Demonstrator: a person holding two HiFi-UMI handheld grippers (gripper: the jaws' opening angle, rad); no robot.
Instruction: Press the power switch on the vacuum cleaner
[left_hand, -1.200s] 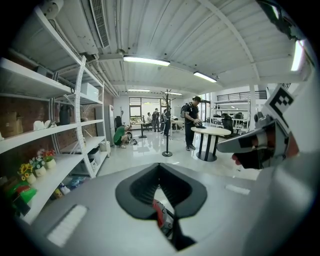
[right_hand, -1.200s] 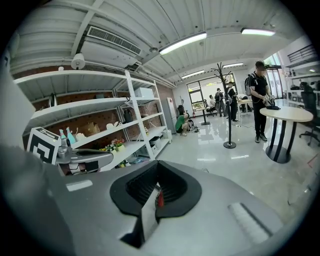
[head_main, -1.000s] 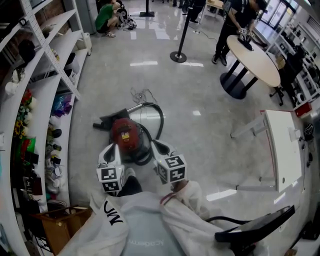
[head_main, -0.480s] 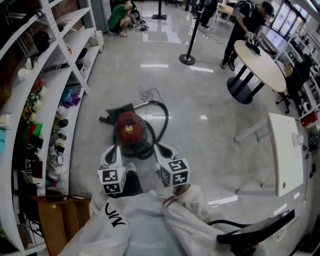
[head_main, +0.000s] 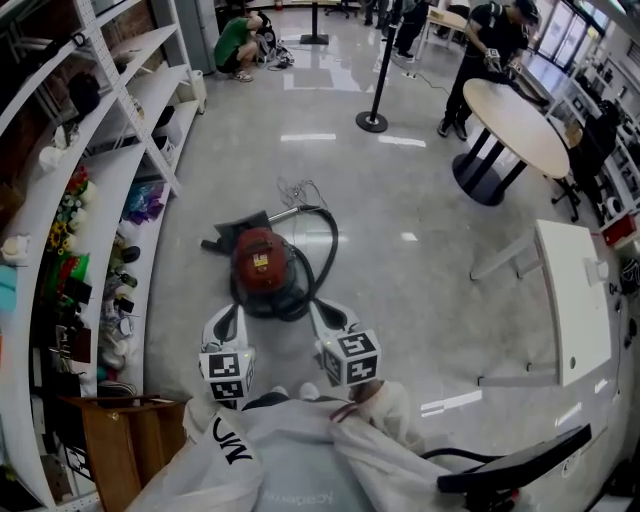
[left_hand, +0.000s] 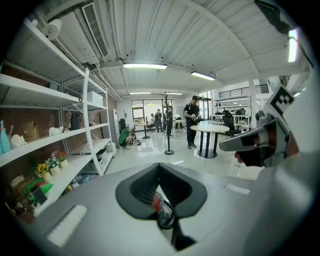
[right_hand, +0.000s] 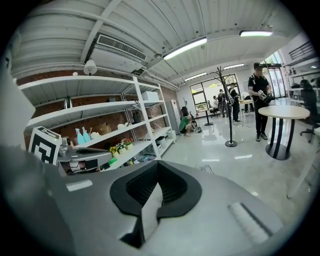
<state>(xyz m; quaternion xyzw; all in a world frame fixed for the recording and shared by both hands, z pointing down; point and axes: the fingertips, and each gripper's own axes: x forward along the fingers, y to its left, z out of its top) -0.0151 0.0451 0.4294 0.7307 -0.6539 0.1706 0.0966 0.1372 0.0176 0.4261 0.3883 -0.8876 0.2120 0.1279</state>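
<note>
The red vacuum cleaner (head_main: 260, 260) lies on the grey floor with its black hose (head_main: 325, 245) looped round it and its floor nozzle (head_main: 232, 232) at the far left. My left gripper (head_main: 226, 318) hovers just short of its near left side. My right gripper (head_main: 326, 314) is held near its right side, beside the hose loop. Neither touches the vacuum. In the left gripper view the left gripper (left_hand: 159, 167) has its jaws shut, and a sliver of the vacuum cleaner (left_hand: 163, 211) shows through the slit. The right gripper (right_hand: 157, 166) is also shut on nothing, with only floor beyond.
White shelves (head_main: 95, 190) with small goods run along the left. A cardboard box (head_main: 125, 440) stands at the near left. A white table (head_main: 575, 300) and a black chair (head_main: 510, 465) are on the right. Farther off stand a round table (head_main: 515, 120), a stanchion post (head_main: 372, 120) and several people.
Both grippers have drawn back toward me from the vacuum's sides. The head view has shifted, so the vacuum sits slightly farther ahead.
</note>
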